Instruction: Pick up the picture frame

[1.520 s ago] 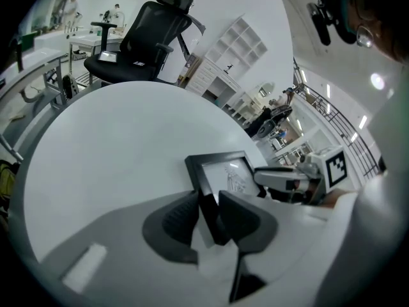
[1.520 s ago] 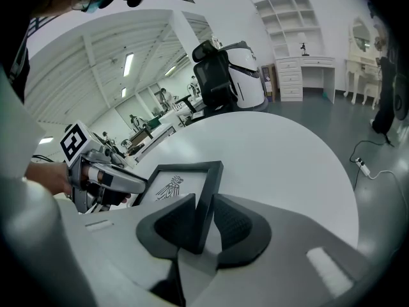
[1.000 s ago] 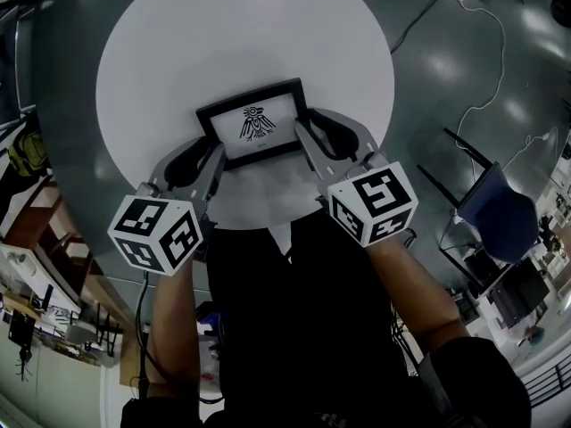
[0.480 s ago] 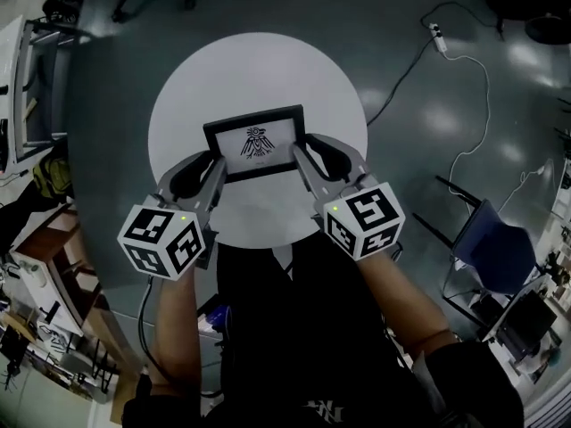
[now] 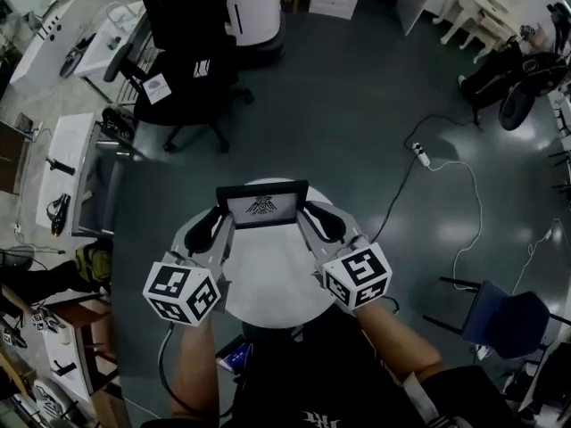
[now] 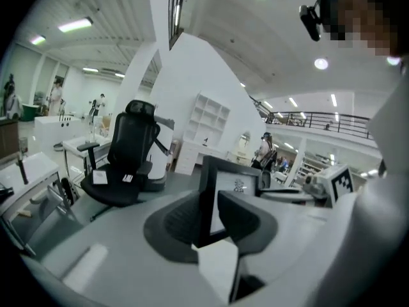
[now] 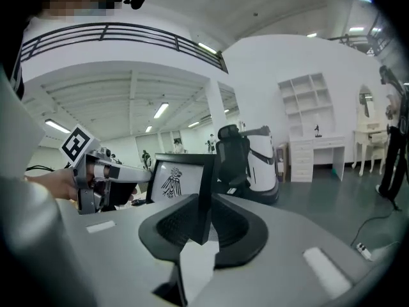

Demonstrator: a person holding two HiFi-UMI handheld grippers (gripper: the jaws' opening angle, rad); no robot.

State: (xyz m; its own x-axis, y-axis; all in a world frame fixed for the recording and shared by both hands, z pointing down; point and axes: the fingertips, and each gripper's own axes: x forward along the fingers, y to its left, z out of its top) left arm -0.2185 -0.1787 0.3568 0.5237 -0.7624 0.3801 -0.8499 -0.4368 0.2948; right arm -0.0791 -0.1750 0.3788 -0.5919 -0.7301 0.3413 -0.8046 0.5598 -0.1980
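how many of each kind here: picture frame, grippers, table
picture frame: 1
hand-held gripper: 2, the left hand-held gripper and the right hand-held gripper, whose jaws have just been closing further on the frame
round white table: 1
total: 4

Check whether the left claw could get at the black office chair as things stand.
Probably not. The left claw is clamped on the left edge of the picture frame, held above the round table; the office chair stands well beyond it across the floor.
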